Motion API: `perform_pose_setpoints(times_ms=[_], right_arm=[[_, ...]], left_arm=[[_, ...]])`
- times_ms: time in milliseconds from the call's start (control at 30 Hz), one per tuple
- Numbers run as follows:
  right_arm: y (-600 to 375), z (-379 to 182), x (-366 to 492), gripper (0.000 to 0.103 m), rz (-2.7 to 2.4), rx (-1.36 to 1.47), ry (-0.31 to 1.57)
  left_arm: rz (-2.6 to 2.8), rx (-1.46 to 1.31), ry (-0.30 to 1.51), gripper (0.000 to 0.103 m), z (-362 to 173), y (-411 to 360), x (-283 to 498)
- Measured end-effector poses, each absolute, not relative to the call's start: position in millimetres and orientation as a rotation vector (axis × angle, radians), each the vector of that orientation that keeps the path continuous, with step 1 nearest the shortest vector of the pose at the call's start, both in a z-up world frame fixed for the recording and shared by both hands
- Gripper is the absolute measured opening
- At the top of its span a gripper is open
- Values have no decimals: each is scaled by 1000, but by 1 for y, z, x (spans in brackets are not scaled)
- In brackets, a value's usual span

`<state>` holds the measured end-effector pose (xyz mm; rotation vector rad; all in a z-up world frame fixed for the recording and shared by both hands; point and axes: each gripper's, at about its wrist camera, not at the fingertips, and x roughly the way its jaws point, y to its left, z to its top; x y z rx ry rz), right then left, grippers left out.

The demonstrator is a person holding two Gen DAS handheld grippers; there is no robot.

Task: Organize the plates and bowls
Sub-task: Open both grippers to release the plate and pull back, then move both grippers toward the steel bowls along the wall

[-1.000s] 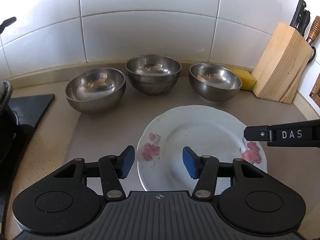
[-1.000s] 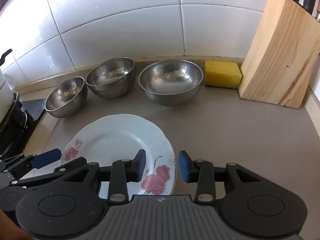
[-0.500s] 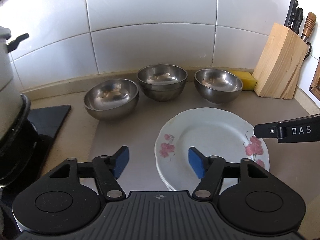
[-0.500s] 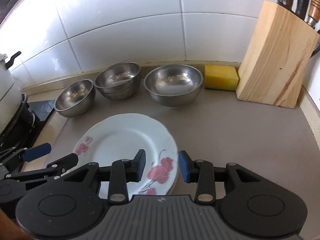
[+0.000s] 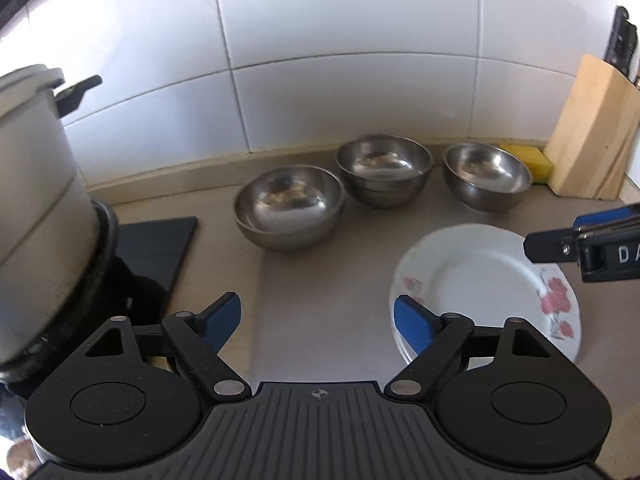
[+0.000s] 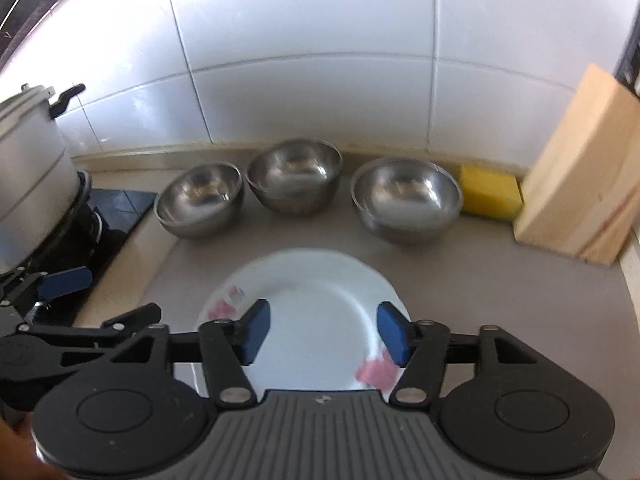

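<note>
A stack of white plates [image 5: 476, 280] with pink flowers lies on the grey counter, also seen in the right wrist view as plates [image 6: 320, 312]. Three steel bowls stand along the wall: left bowl [image 5: 290, 208], middle bowl [image 5: 384, 172], which looks like two nested, and right bowl [image 5: 488, 176]. My left gripper [image 5: 316, 314] hovers over bare counter left of the plates, jaws opening, nothing between them. My right gripper [image 6: 323, 330] hangs above the plates, jaws opening, pads clear of the rim.
A large metal pot [image 5: 36, 200] sits on a black hob [image 5: 156, 240] at the left. A yellow sponge [image 6: 490, 192] and a wooden knife block [image 6: 580, 184] stand at the back right. White tiled wall behind the bowls.
Both grippers rose and pulled back from the plates' rim, and both jaws widened. The left view swung left off the plates; the right one now sits over their middle.
</note>
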<state>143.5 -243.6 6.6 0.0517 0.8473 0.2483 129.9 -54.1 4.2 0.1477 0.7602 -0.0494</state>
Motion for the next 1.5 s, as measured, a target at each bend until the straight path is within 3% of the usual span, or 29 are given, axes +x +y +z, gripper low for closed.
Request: perform_pose_setpoints(times_ms=[300, 933, 1500], right_arm=[[-224, 27, 185, 60, 249, 40, 852], [-193, 31, 281, 60, 272, 201, 978], [-158, 20, 328, 60, 447, 305, 1040]], left_arm=[[-5, 154, 774, 92, 21, -29, 165], [14, 94, 813, 98, 26, 5, 245], [19, -18, 893, 95, -14, 26, 296]])
